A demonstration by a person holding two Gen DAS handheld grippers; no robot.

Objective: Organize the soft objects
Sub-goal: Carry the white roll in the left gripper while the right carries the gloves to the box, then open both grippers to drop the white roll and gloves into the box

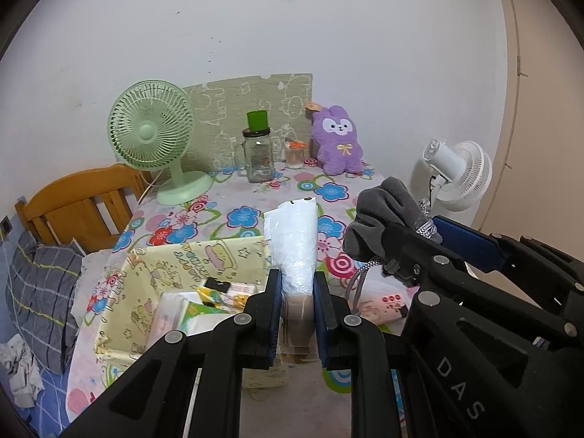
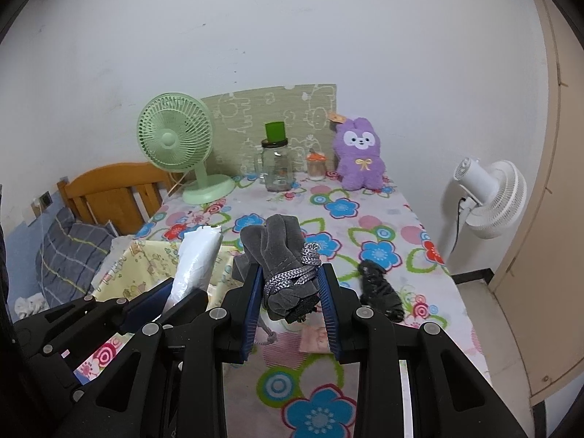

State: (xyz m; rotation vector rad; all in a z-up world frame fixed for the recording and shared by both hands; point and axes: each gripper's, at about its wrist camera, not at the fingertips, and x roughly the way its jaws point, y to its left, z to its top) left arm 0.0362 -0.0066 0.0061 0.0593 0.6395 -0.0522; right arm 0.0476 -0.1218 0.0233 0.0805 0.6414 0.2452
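Observation:
My left gripper is shut on a white plastic-wrapped soft pack that sticks up and away from its jaws, over the right edge of a pale yellow fabric storage box. The box holds several packets. My right gripper is shut on a grey velvet drawstring pouch with a silver-grey cord wound round it. In the left wrist view the pouch and right gripper hang just right of the white pack. The white pack shows again at the left of the right wrist view. A purple plush bunny sits at the table's back.
A floral tablecloth covers the table. A green desk fan, a glass jar with a green cup on top and a small jar stand at the back. A black crumpled item lies right of my right gripper. A white standing fan is beyond the table's right edge; a bed with a wooden headboard is left.

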